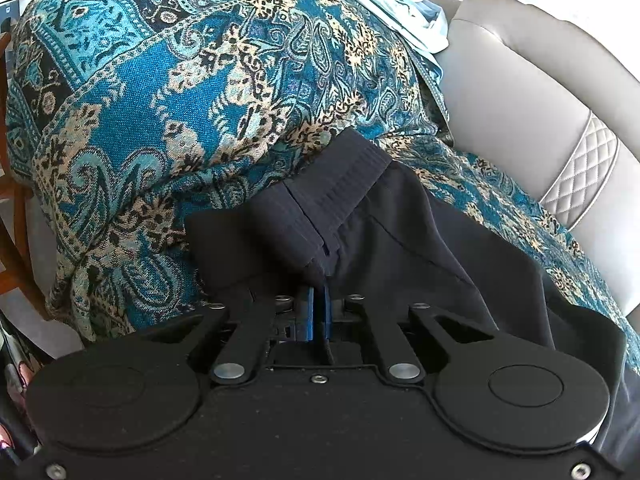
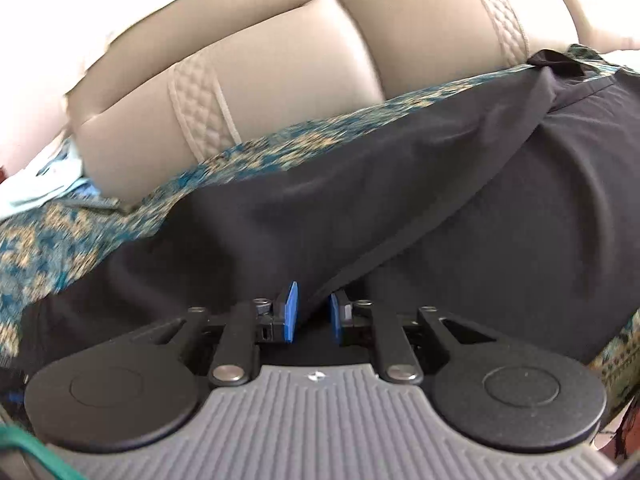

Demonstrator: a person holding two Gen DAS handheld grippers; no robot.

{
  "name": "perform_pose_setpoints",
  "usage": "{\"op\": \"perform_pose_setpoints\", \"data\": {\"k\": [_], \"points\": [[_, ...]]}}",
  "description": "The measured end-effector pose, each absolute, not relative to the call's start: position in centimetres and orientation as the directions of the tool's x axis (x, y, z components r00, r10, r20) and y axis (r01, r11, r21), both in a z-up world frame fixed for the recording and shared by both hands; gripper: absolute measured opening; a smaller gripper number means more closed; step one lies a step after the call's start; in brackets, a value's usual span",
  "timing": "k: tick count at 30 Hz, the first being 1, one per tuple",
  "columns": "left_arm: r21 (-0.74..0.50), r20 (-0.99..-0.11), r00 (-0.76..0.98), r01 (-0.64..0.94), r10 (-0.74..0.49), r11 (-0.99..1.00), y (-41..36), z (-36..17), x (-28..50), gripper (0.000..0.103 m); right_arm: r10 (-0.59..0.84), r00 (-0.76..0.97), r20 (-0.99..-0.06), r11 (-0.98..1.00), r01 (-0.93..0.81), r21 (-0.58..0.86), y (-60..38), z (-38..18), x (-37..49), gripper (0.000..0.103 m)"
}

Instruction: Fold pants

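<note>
Dark navy pants (image 1: 400, 224) lie on a teal paisley throw (image 1: 160, 80) that covers a sofa. In the left wrist view my left gripper (image 1: 319, 304) is shut on the pants at the ribbed waistband (image 1: 340, 184), which stands folded up between the blue pads. In the right wrist view the pants (image 2: 440, 220) spread across the throw (image 2: 60, 232). My right gripper (image 2: 314, 312) has its blue pads (image 2: 291, 312) a little apart, and a fold of the pants' edge runs into the gap between them. The view is motion-blurred.
The beige leather sofa back (image 2: 280, 60) with quilted strips rises behind the throw, and it shows at the right of the left wrist view (image 1: 520, 92). A pale blue cloth (image 1: 400, 4) lies on the far end. Wooden chair legs (image 1: 16, 240) stand at left.
</note>
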State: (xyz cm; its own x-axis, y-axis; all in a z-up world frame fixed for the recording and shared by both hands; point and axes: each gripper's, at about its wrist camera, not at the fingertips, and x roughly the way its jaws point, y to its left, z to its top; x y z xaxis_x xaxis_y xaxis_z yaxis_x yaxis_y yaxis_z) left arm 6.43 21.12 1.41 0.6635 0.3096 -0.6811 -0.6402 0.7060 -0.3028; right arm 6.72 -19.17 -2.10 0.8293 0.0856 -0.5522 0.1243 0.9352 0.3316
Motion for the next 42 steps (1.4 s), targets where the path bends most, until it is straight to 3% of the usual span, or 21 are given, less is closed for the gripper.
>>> {"op": "perform_pose_setpoints", "data": {"k": [15, 24, 27, 33, 34, 36, 38, 40, 42], "points": [[-0.285, -0.678, 0.665, -0.63, 0.313, 0.722, 21.0, 1.4, 6.4, 0.008, -0.105, 0.832, -0.544, 0.871, 0.341, 0.354, -28.8, -1.4, 14.3, 0.034], [-0.275, -0.687, 0.655, -0.634, 0.314, 0.722, 21.2, 1.5, 6.7, 0.008, -0.237, 0.769, -0.594, 0.742, 0.538, 0.401, -38.4, -0.6, 20.5, 0.036], [-0.273, -0.691, 0.653, -0.633, 0.31, 0.725, 21.5, 1.5, 6.8, 0.008, -0.255, 0.758, -0.601, 0.723, 0.562, 0.402, -41.9, -0.6, 22.4, 0.032], [-0.244, -0.701, 0.634, -0.642, 0.326, 0.727, 21.5, 1.6, 7.2, 0.008, -0.364, 0.723, -0.587, 0.753, 0.6, 0.271, -48.2, -0.1, 24.6, 0.028], [-0.24, -0.703, 0.631, -0.646, 0.329, 0.725, 21.4, 1.6, 7.3, 0.008, -0.379, 0.716, -0.586, 0.755, 0.606, 0.251, -49.4, -0.2, 24.8, 0.034], [-0.23, -0.705, 0.622, -0.654, 0.34, 0.721, 21.3, 1.7, 7.4, 0.008, -0.397, 0.712, -0.579, 0.768, 0.603, 0.215, -51.0, -0.3, 25.1, 0.037], [-0.22, -0.706, 0.616, -0.66, 0.35, 0.718, 21.2, 1.7, 7.5, 0.008, -0.396, 0.72, -0.57, 0.796, 0.578, 0.177, -52.3, -0.3, 25.5, 0.053], [-0.208, -0.706, 0.609, -0.667, 0.362, 0.715, 21.0, 1.7, 7.6, 0.008, -0.411, 0.729, -0.548, 0.834, 0.544, 0.097, -52.7, -0.4, 26.1, 0.061], [-0.198, -0.708, 0.6, -0.675, 0.372, 0.711, 20.8, 1.7, 7.7, 0.008, -0.437, 0.734, -0.52, 0.861, 0.509, -0.004, -52.3, -0.3, 26.6, 0.064]]}}
